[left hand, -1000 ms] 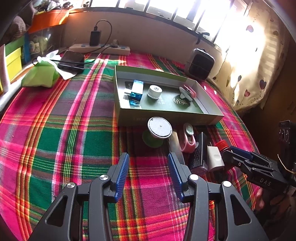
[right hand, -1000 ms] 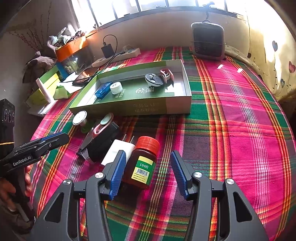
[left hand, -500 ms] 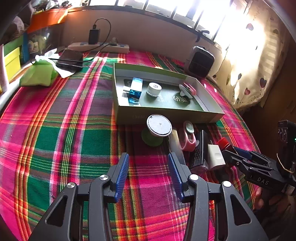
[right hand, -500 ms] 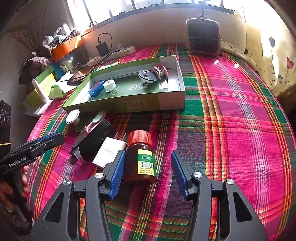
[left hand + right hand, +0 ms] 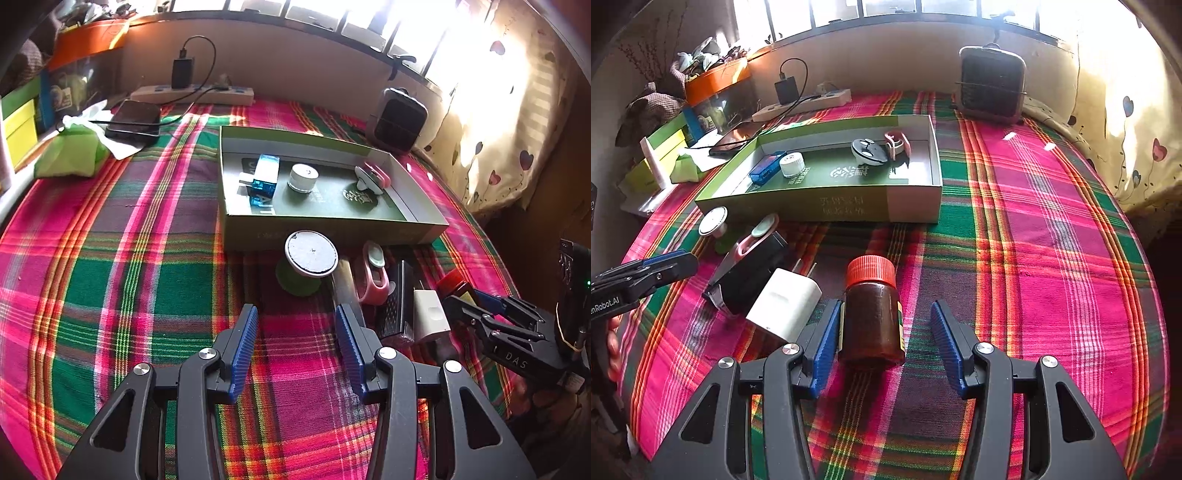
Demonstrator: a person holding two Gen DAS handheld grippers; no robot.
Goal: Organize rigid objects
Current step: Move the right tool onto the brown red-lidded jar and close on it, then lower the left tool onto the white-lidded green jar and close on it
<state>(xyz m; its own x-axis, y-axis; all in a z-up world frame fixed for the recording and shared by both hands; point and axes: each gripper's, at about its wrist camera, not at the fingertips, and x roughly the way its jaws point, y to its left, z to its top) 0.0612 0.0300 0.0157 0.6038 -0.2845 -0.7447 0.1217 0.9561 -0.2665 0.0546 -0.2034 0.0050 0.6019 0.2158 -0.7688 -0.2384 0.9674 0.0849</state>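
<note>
A brown bottle with a red cap [image 5: 873,310] lies on the plaid cloth between the open fingers of my right gripper [image 5: 884,332], against the left finger. A white charger plug [image 5: 785,304], a black block [image 5: 753,266] and pink scissors [image 5: 753,240] lie just left of it. A green spool with a white top [image 5: 310,254] stands in front of the green tray [image 5: 332,232]. The tray holds a blue box [image 5: 264,181], a white jar [image 5: 303,177] and a pink-and-white item [image 5: 371,177]. My left gripper [image 5: 295,332] is open and empty, short of the spool.
A small black heater [image 5: 991,85] stands at the back right. A power strip with a charger [image 5: 192,92], a phone [image 5: 135,118], green tissue pack [image 5: 70,155] and boxes [image 5: 661,151] line the back left. The cloth's right side drops off near the curtain [image 5: 498,122].
My right gripper has moved forward around the bottle, which has turned from tilted to pointing straight away. The left gripper has barely moved.
</note>
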